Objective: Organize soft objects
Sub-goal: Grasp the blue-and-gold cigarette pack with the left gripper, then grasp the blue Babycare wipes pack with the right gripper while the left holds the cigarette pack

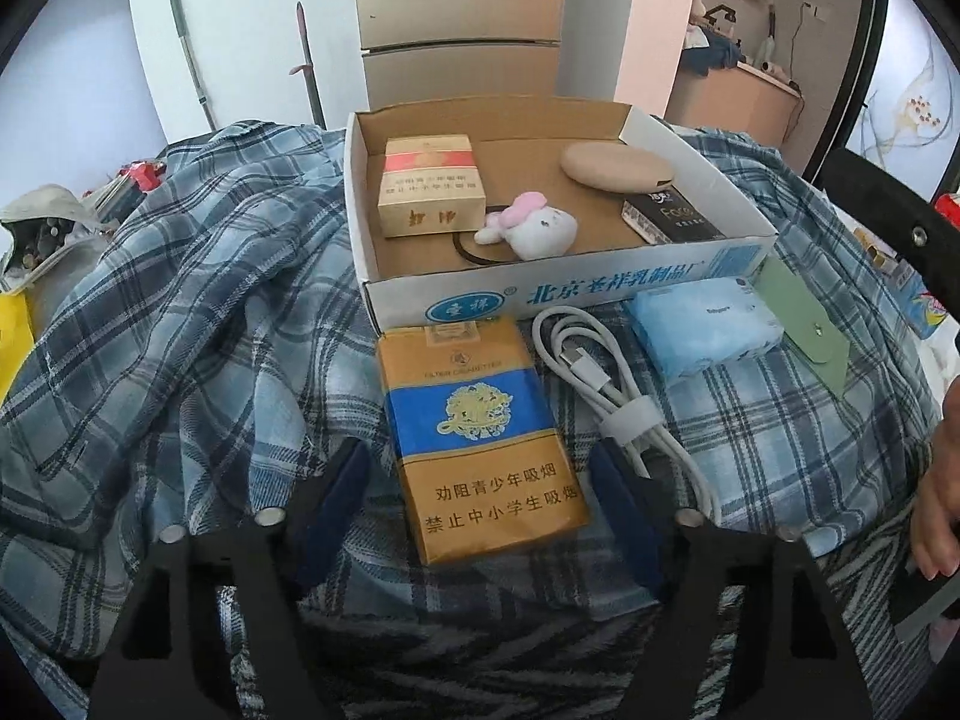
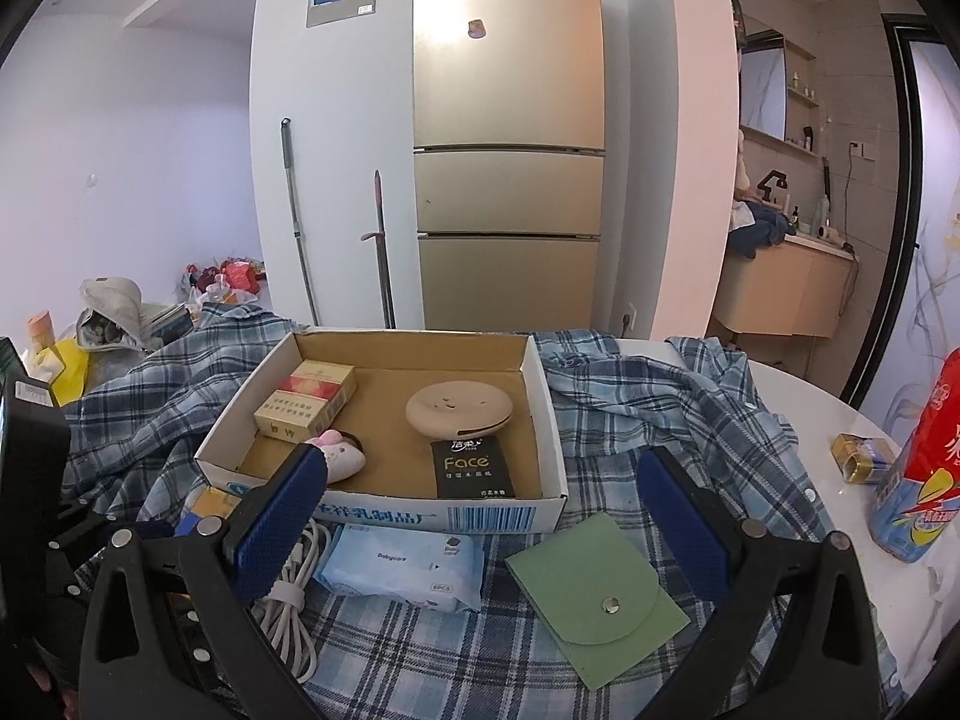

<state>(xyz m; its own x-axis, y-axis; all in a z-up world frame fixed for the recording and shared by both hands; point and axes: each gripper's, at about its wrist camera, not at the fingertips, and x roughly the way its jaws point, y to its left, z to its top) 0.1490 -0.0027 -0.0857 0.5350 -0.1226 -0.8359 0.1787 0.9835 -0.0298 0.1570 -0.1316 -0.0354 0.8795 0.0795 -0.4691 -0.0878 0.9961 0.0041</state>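
Both claws are wide open and hold nothing.

Left gripper (image 1: 480, 486) sits low over the plaid shirt (image 1: 180, 312). The orange-and-blue cigarette pack (image 1: 483, 438) lies flat between its blue pads (image 1: 336, 498); neither pad looks to be touching it.

Right gripper (image 2: 480, 522) hovers over the near edge of the shirt. Wipes pack (image 2: 402, 567) and green pouch (image 2: 597, 591) lie between its fingers, not gripped.

The shirt is spread over the table with the cardboard tray (image 1: 540, 294) sitting on it.

In the tray:
- red-and-tan cigarette pack (image 1: 429, 186), back left
- plush toy (image 1: 534, 228) with pink ears, front middle, over a dark hair band (image 1: 465, 252)
- beige round case (image 1: 615, 165), back right
- black "Face" pack (image 1: 669, 213), just in front of the case, touching it

Outside the tray, along its front wall, left to right: orange pack, coiled white cable (image 1: 606, 384), wipes, pouch. The cable is just beside the orange pack, and its coil is partly behind the right gripper's left finger (image 2: 279, 522).

Far right on the bare white table (image 2: 840, 420): red-and-blue bottle (image 2: 924, 468) and a small gold box (image 2: 861, 459).
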